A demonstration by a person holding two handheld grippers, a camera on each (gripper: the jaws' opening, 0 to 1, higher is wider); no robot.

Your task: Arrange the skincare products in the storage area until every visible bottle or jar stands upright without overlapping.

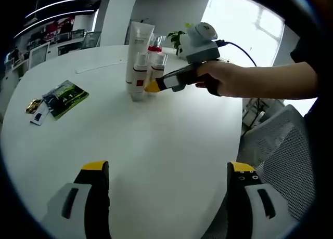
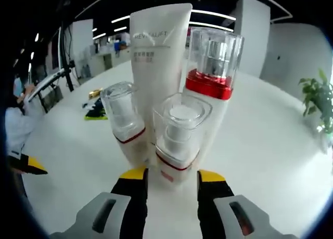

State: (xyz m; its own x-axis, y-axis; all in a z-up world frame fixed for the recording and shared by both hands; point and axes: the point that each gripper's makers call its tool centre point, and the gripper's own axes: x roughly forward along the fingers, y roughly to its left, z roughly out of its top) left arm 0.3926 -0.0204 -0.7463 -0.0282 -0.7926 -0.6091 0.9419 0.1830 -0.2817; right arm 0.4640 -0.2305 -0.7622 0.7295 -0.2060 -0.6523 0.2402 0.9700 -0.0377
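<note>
The left gripper hangs low over the bare near part of the white table, its jaws spread wide with nothing between them, well apart from the products.

Farther out, the right gripper is at the cluster. In the right gripper view its 2 yellow-tipped jaws stand either side of the base of the front pump bottle, narrowly parted; the tips sit just beside the bottle, and I cannot tell whether they press it or only bracket it. In the left gripper view a hand holds this gripper level, tip at the foot of the group.

All 4 products stand upright near the far middle of the table. They are the front pump bottle, a second clear-capped bottle to its left, a taller bottle with a red collar behind on the right, and a white tube standing at the back. They are packed tight, apparently touching.

That crowding is the hazard. A squeeze low on the front bottle, or a push forward, could tip it into its neighbours, and the tall tube looks the easiest to topple. Dragging sideways may carry the left bottle along. A grip this low also lets a top-heavy bottle swing when lifted.

At far left lie a green packet and small items, clear of the work.
</note>
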